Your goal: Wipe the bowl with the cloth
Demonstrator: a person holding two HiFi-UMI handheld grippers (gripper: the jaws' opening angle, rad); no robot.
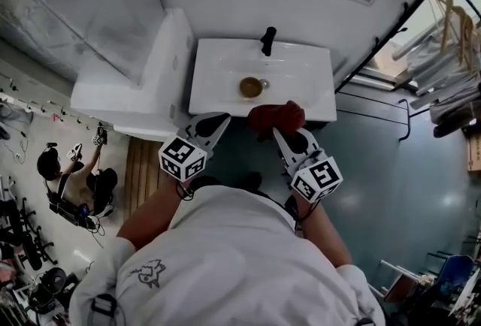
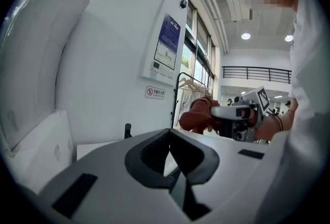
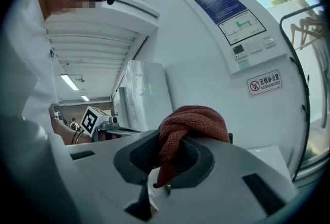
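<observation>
Between right gripper [image 3: 166, 165] fingers [image 3: 205, 158], cloth [image 3: 193, 122] sits clamped.

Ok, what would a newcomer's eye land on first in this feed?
Probably the rust-red cloth, bunched in the right gripper at the front edge of the white sink in the head view. Next comes the small brown bowl, sitting alone in the basin below the black tap. The left gripper is shut and empty to the cloth's left.
</observation>
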